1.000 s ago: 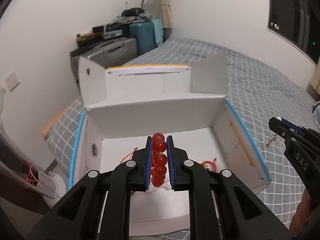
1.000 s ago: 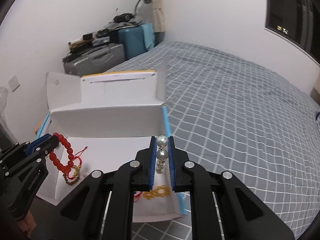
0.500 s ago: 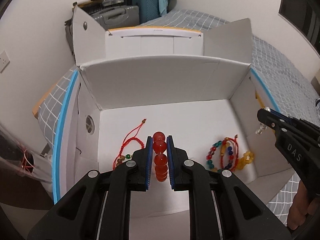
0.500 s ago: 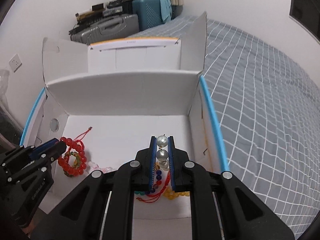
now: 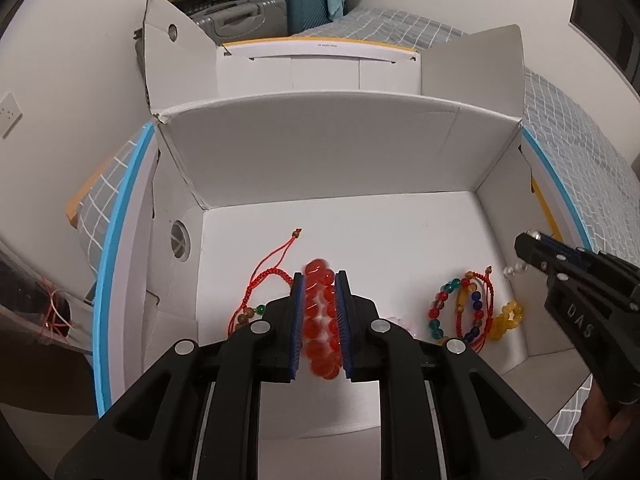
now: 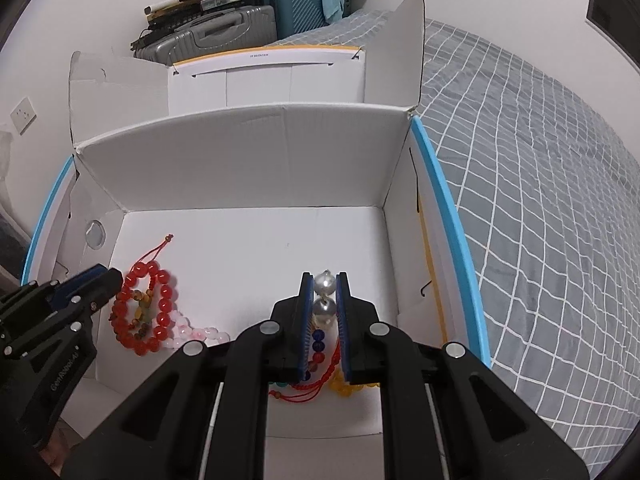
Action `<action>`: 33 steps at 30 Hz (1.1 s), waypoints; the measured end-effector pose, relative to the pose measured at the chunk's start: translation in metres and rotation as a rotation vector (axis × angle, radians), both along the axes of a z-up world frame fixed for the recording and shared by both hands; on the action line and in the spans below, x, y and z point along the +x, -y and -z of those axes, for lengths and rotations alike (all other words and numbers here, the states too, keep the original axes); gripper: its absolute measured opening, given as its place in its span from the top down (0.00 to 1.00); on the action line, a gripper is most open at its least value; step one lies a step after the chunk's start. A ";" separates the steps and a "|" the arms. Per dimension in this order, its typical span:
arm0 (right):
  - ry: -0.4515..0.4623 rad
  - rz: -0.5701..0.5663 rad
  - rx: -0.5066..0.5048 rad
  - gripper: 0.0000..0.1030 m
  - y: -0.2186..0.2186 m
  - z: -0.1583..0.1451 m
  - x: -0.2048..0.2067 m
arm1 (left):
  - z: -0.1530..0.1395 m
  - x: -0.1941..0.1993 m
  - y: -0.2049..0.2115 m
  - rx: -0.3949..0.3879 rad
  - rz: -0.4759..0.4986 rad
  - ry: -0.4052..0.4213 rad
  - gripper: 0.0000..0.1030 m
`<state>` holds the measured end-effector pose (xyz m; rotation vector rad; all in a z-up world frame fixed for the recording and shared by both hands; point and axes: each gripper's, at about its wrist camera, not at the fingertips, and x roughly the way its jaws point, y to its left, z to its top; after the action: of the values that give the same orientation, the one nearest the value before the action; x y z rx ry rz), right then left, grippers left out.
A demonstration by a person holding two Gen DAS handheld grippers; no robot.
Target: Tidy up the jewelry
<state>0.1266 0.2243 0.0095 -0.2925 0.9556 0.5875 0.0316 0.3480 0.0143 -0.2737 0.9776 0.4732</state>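
A bedroom, a grey checked bed (image 6: 540, 200) running off to the right, suitcases (image 6: 224, 28) stacked against the far wall, and on the bed a white cardboard box (image 5: 320, 152) with its flaps up. Down at the left gripper (image 5: 320, 312), the jaws stand parted a little with the red bead bracelet (image 5: 320, 320) between them; it looks blurred and loose, so whether they are gripping it or letting it go cannot be told. In the right wrist view that bracelet appears to lie on the box floor at the left, beside a pink bead strand (image 6: 200, 332). The right gripper (image 6: 324, 308) has its jaws clenched on a pair of pearl beads (image 6: 324, 296), low over the box's right side. Below it lie a multicoloured bead bracelet (image 5: 456, 312) with red cord and a yellow bead piece (image 5: 508, 316).

The risk here: the red cord bracelet (image 5: 268, 284) sits just beside the left jaws and could snag as they lift. The pearls, dropped straight down, would probably land on the coloured beads and tangle.

Room? Plenty: the middle and back of the box floor are bare, and the walls stand well apart from both grippers.
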 end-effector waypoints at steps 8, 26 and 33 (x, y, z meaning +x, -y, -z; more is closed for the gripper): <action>0.017 -0.012 0.024 0.49 0.001 -0.010 -0.006 | -0.017 -0.009 0.000 0.019 -0.032 0.052 0.45; 0.212 0.021 0.183 0.07 0.063 -0.077 -0.089 | -0.064 -0.081 0.028 0.145 -0.035 0.216 0.06; 0.240 0.037 0.191 0.07 0.085 -0.067 -0.121 | -0.052 -0.115 0.042 0.159 -0.034 0.228 0.06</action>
<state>0.0060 0.1396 0.0762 -0.1698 0.6676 0.5906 -0.0833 0.3059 0.0658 -0.1966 0.7103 0.5353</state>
